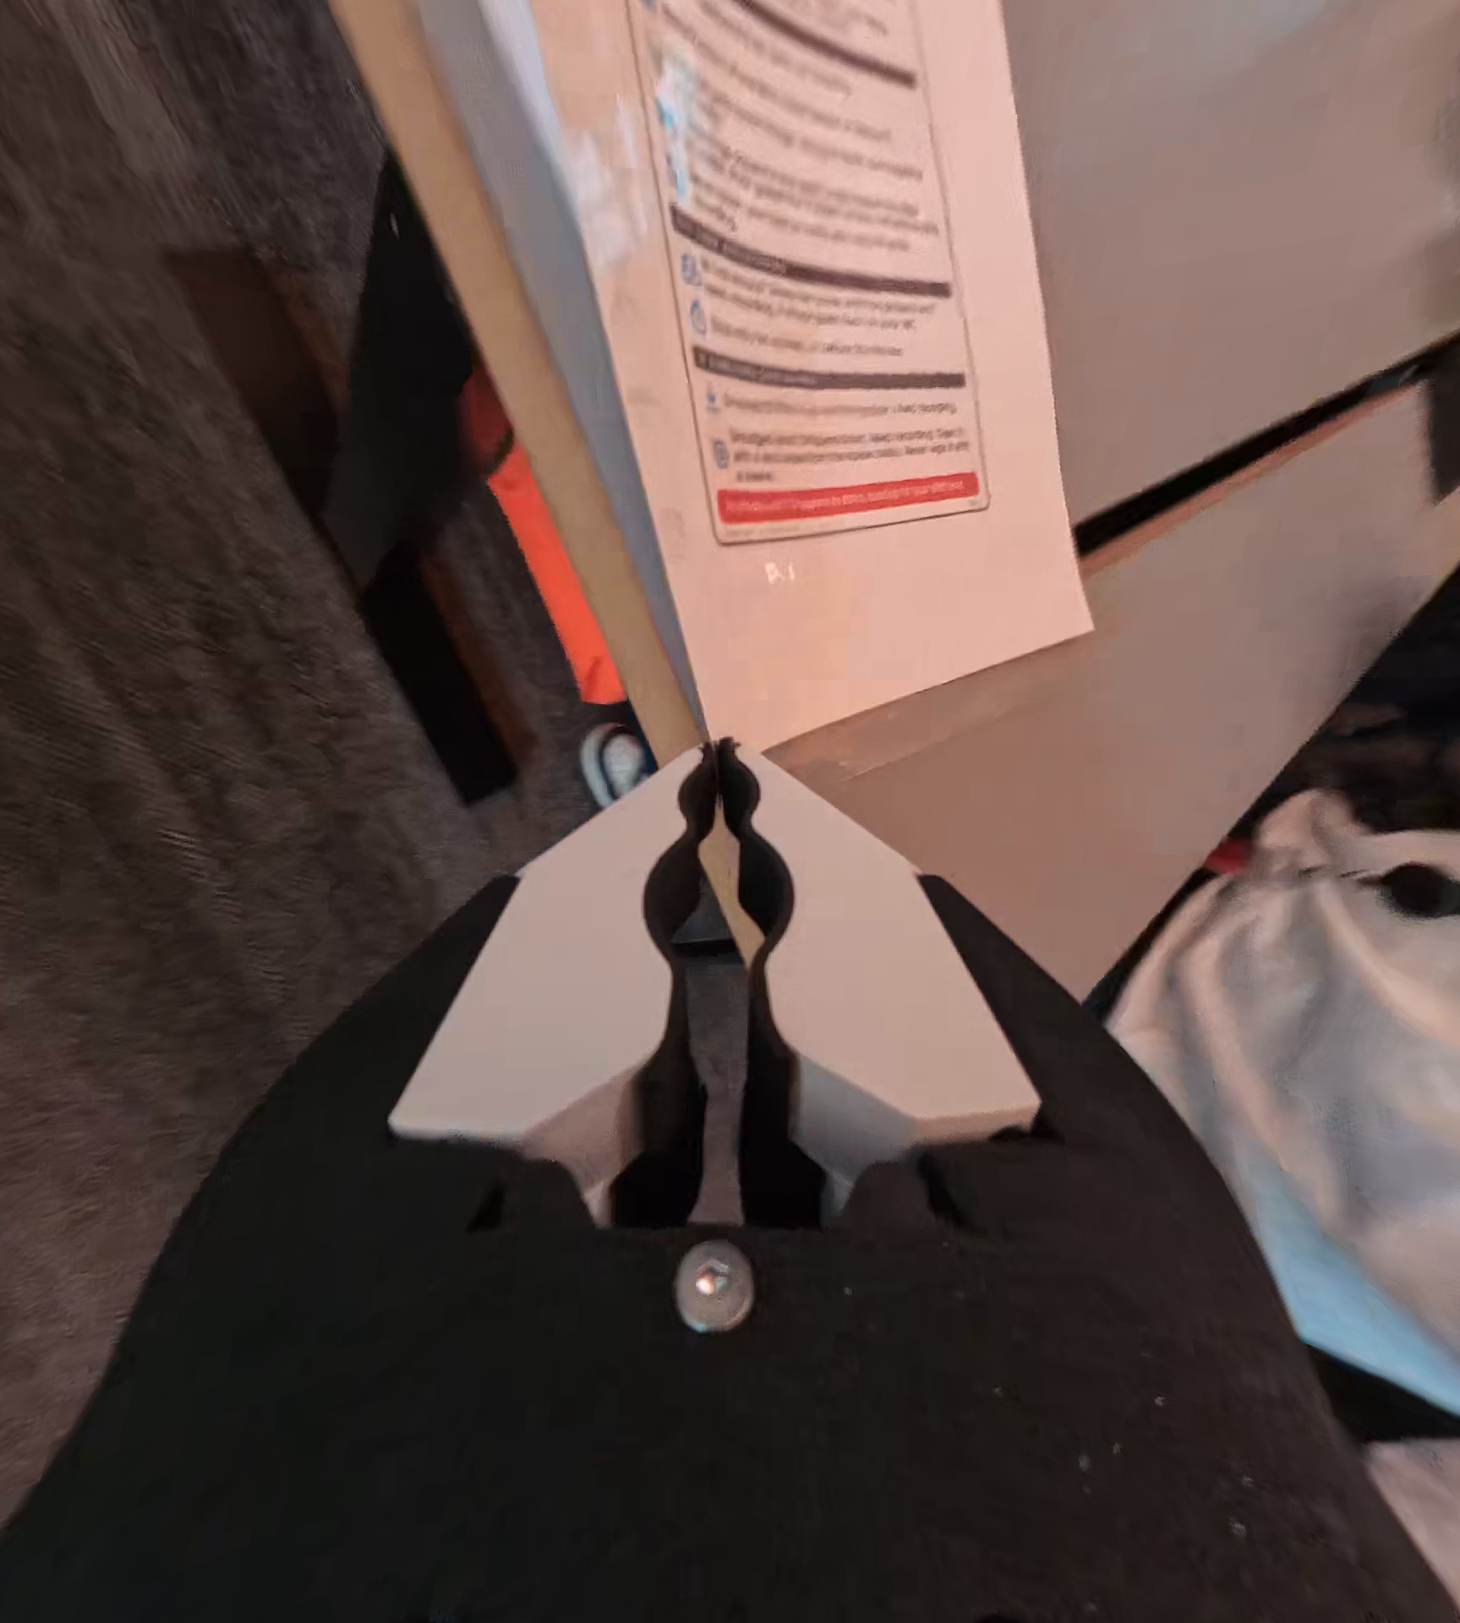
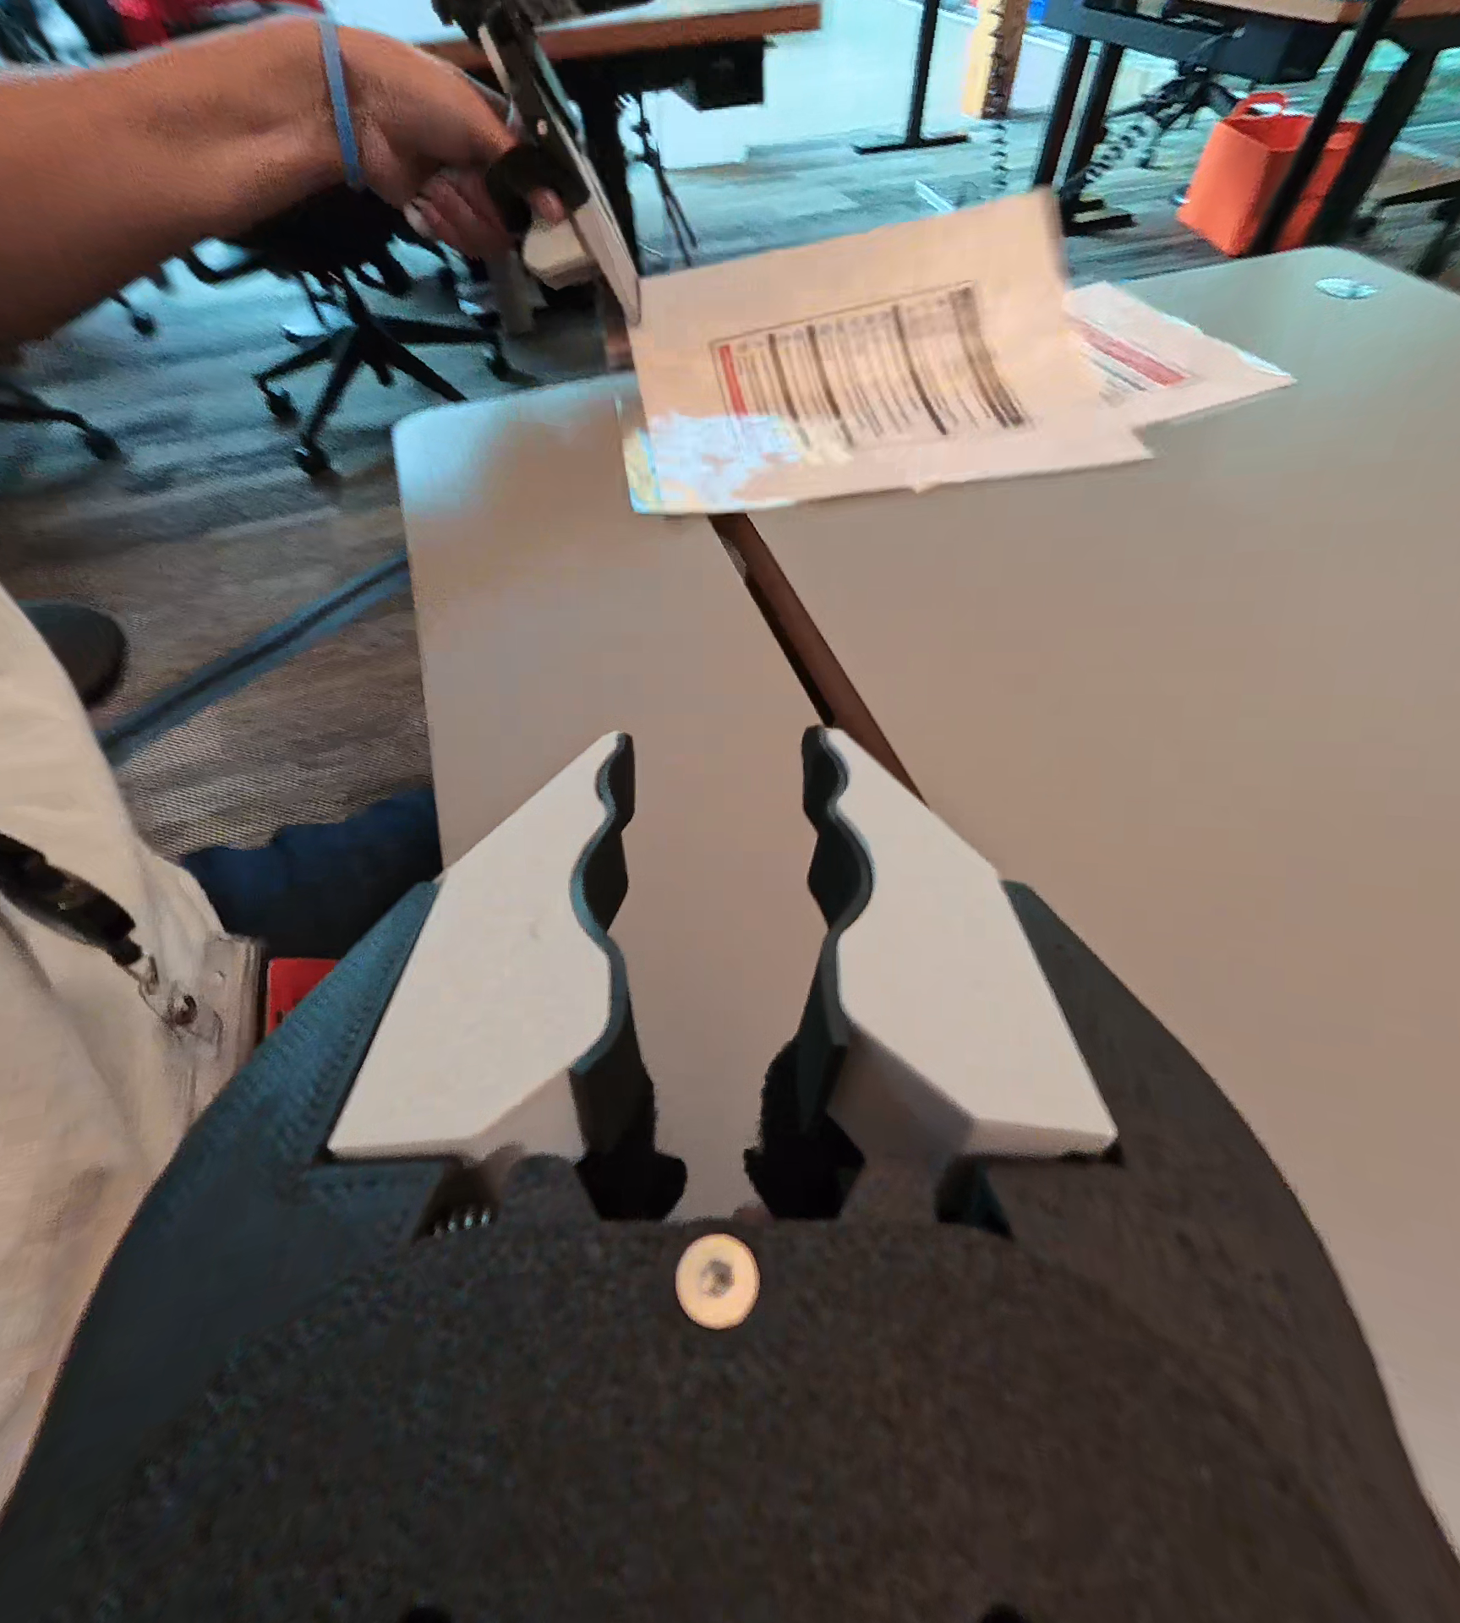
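Pale grey surface [image 2: 1148,790] before you: your left tongs [image 1: 719,746] pinch the white printed paper sheet [image 1: 840,351] by its corner, while your right tongs [image 2: 717,738] hover released.

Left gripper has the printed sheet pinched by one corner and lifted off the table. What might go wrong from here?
1. The left gripper grips the printed sheet only at its very corner, with just the fingertips; a quick pull may tear it or let it slip.
2. The sheet overlaps other papers on the white table; dragging could shift them.
3. The right gripper is open and far from the sheet, so nothing supports its sagging free end.
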